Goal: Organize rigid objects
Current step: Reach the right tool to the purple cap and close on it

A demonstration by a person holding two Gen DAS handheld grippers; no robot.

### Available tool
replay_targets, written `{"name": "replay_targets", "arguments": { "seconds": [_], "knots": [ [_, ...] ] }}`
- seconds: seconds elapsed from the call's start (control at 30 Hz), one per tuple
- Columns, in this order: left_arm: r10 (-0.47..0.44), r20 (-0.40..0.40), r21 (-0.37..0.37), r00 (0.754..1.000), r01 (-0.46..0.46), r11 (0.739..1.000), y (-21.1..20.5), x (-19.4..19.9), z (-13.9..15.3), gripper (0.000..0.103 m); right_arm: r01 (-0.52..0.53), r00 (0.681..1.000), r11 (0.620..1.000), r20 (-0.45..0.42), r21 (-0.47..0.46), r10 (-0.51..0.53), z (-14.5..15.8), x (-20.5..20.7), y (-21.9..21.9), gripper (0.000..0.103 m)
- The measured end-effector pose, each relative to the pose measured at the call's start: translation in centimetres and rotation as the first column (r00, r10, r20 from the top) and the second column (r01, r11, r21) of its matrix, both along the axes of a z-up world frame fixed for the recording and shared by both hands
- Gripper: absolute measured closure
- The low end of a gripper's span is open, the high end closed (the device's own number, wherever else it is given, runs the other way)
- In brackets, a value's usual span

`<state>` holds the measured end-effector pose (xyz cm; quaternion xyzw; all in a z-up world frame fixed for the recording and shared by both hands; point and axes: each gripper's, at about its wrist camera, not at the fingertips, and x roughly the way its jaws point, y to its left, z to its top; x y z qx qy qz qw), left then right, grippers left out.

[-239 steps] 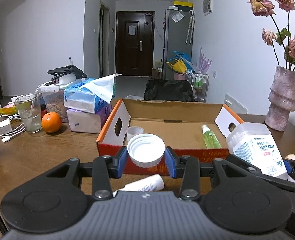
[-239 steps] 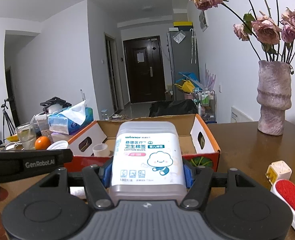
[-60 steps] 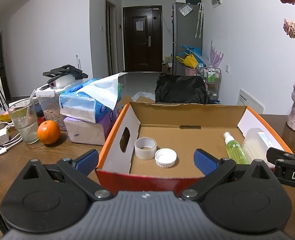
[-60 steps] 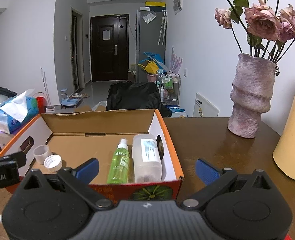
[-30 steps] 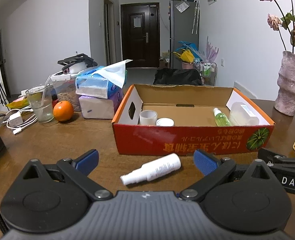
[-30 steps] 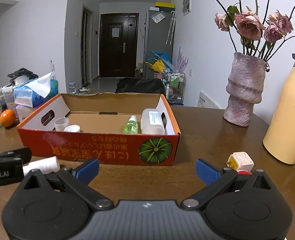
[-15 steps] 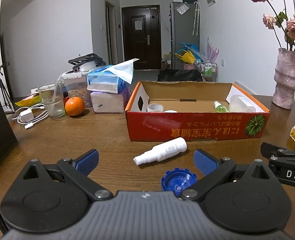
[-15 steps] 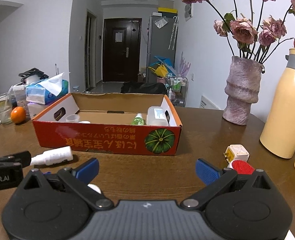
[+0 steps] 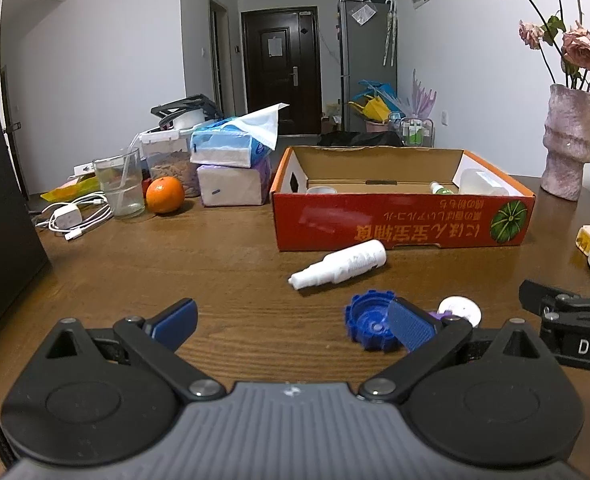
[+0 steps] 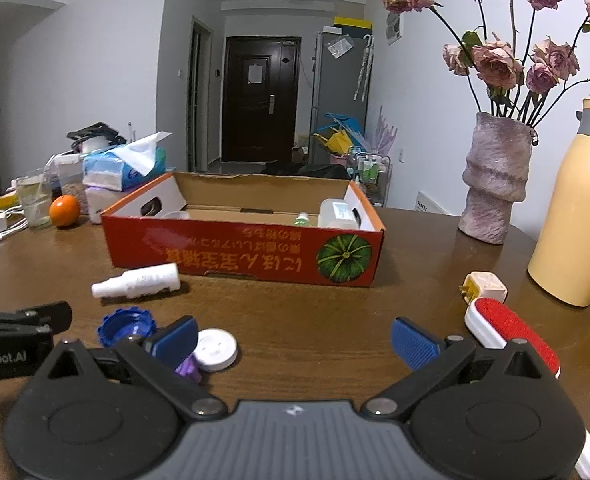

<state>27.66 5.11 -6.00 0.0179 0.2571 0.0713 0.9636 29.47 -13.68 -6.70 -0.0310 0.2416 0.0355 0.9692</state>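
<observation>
Brown wood-grain table (image 9: pixel 223 264) carries all items. The left gripper (image 9: pixel 291 322) has its jaws wide apart, holding nothing; the right gripper (image 10: pixel 295 338) likewise stands spread and empty.

Hidden or unclear: a purple object (image 10: pixel 187 368) sits behind the right gripper's left finger, mostly covered; its kind cannot be told. A white round cap (image 10: pixel 217 350) lies touching it, just inside that finger. The blue ridged cap (image 9: pixel 365 324) lies just ahead of the left gripper, partly covered by its right finger. Contents of the orange cardboard box (image 9: pixel 399 224) show only above its front wall: a small white cup (image 9: pixel 321 190) to the left, a green spray bottle (image 10: pixel 303 220) and a clear plastic container (image 10: pixel 337 212) to the right. The red lint brush (image 10: pixel 509 330) beside the right gripper's right finger is cut off by the gripper body.

A white spray bottle (image 9: pixel 341 266) lies on its side between the left gripper and the box.

Further ahead on the left: an orange (image 9: pixel 165 195), a glass (image 9: pixel 119 188), tissue packs (image 9: pixel 231 148). To the right: a vase of dried roses (image 10: pixel 495 184), a yellow flask (image 10: pixel 575 208), a small plug adapter (image 10: pixel 485 286). Beyond, a hallway with a dark door (image 9: pixel 281 72).
</observation>
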Motion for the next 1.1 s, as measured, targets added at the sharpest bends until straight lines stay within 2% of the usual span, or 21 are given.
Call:
{"name": "replay_targets", "arguments": {
  "seconds": [0.33, 0.53, 0.8, 1.1],
  "knots": [
    [0.020, -0.018, -0.020, 1.000, -0.020, 1.000, 2.2, -1.0, -0.6, 0.000, -0.027, 1.000, 0.999, 0.007, -0.019, 0.027, -1.3, -1.6, 1.6, 0.000],
    [0.028, -0.021, -0.020, 0.999, -0.028, 0.999, 3.2, -0.8, -0.7, 0.000, -0.052, 0.999, 0.998, -0.008, -0.020, 0.051, -2.0, -1.2, 2.5, 0.001],
    [0.037, -0.029, -0.037, 0.999, -0.038, 0.999, 4.7, -0.5, -0.8, 0.000, -0.103, 0.993, 0.995, -0.051, -0.012, 0.102, -2.9, -0.2, 4.4, 0.009],
    [0.052, -0.034, -0.044, 0.998, -0.054, 0.998, 6.2, -0.2, -0.7, 0.000, -0.124, 0.990, 0.992, -0.077, -0.021, 0.122, -3.5, 0.9, 5.9, 0.011]
  ]
}}
